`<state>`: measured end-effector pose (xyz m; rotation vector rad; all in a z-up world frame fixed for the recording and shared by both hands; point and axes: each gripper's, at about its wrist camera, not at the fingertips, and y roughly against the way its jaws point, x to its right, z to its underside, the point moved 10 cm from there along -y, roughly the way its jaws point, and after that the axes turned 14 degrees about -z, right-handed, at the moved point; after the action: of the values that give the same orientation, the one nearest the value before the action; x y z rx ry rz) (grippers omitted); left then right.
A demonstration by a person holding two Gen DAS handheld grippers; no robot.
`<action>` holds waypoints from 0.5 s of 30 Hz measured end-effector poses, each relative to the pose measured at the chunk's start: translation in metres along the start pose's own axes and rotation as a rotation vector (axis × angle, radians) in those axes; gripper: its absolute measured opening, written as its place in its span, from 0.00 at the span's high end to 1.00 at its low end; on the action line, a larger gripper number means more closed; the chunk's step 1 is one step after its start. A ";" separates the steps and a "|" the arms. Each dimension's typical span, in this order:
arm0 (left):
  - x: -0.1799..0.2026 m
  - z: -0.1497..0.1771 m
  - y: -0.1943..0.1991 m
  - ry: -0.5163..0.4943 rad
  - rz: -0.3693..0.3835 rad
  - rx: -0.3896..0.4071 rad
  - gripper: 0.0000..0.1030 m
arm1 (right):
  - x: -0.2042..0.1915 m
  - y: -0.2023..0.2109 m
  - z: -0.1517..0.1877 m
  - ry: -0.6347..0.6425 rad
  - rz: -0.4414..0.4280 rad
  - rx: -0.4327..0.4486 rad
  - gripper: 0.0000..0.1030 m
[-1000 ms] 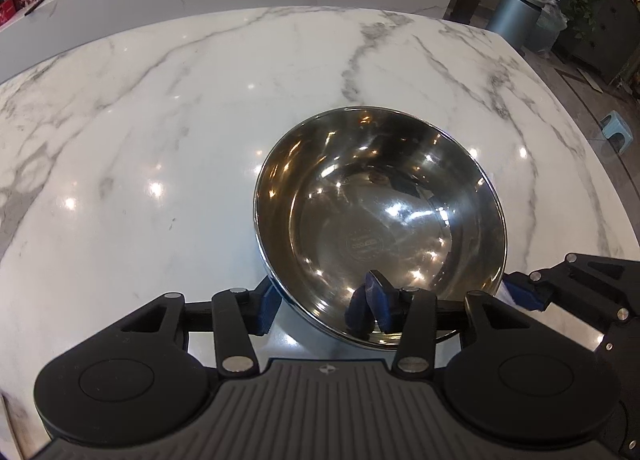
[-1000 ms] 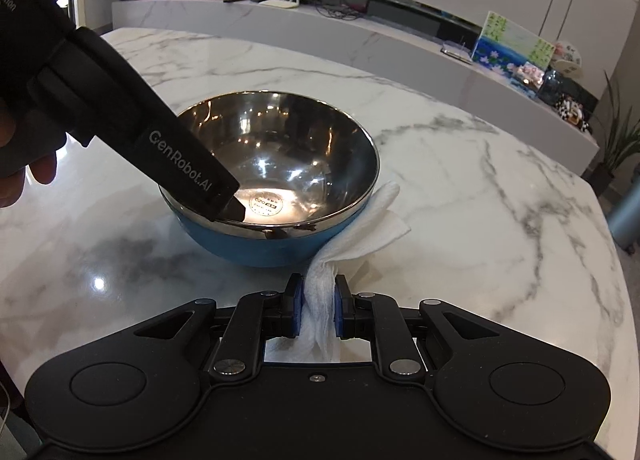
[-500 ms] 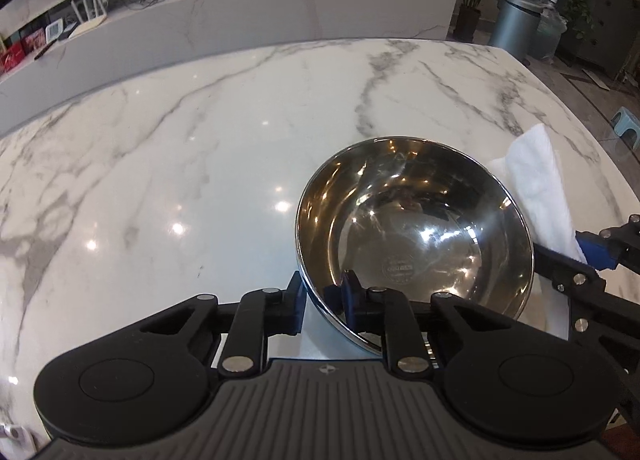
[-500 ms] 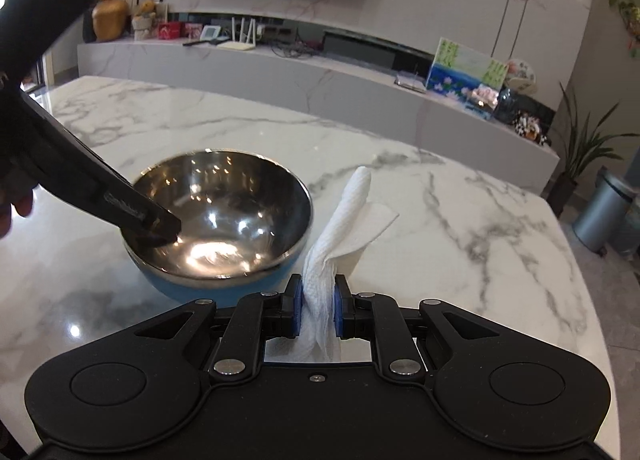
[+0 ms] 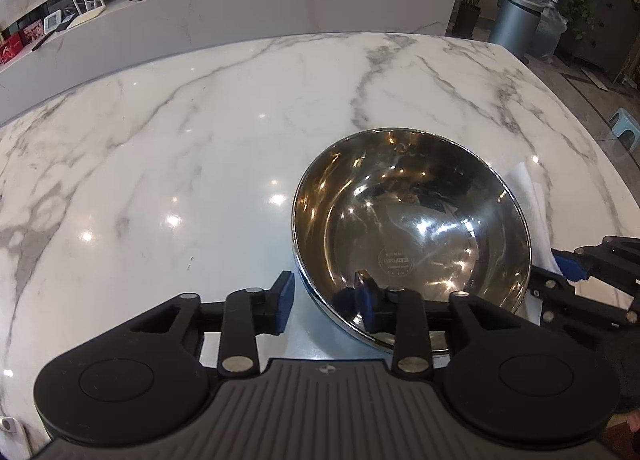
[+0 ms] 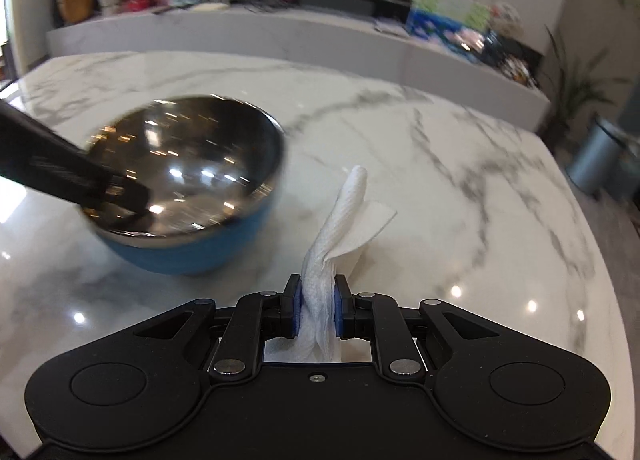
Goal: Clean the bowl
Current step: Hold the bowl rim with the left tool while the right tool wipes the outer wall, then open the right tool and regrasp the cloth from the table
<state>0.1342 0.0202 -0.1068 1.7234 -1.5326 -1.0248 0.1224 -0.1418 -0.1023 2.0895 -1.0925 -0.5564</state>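
Left gripper (image 5: 326,300) is straddling the near rim of the bowl (image 5: 412,232), jaws opening, pads off the metal. Bowl is sitting toward the marble tabletop's (image 5: 180,148) right edge. Right gripper (image 6: 317,310) is clamping a white paper towel (image 6: 340,228) just right of the bowl.

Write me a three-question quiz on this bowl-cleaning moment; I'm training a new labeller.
1. True or false: the right claw is shut on a paper towel.
2. What colour is the bowl outside?
3. The left claw has: A) both fingers inside the bowl; B) one finger either side of its rim; C) both fingers on the table, clear of the bowl.

Key: 1 true; 2 blue; 3 B, its jaws opening.
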 end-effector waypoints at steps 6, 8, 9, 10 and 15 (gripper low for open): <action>0.000 0.001 0.000 -0.001 0.001 -0.004 0.66 | 0.000 0.008 -0.001 0.026 0.051 0.024 0.62; 0.000 0.001 0.000 -0.001 0.001 -0.005 0.65 | 0.002 0.013 -0.003 0.033 0.076 0.045 0.56; 0.000 0.001 0.001 -0.001 0.001 -0.005 0.64 | 0.003 0.016 -0.004 0.037 0.087 0.055 0.56; -0.001 0.001 0.001 -0.001 0.001 -0.005 0.64 | 0.004 0.017 -0.005 0.040 0.094 0.063 0.56; -0.002 0.001 0.001 0.001 -0.001 -0.005 0.63 | -0.002 0.032 -0.012 0.086 0.113 0.129 0.56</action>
<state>0.1321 0.0220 -0.1059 1.7213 -1.5266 -1.0273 0.1120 -0.1480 -0.0703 2.1244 -1.2159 -0.3457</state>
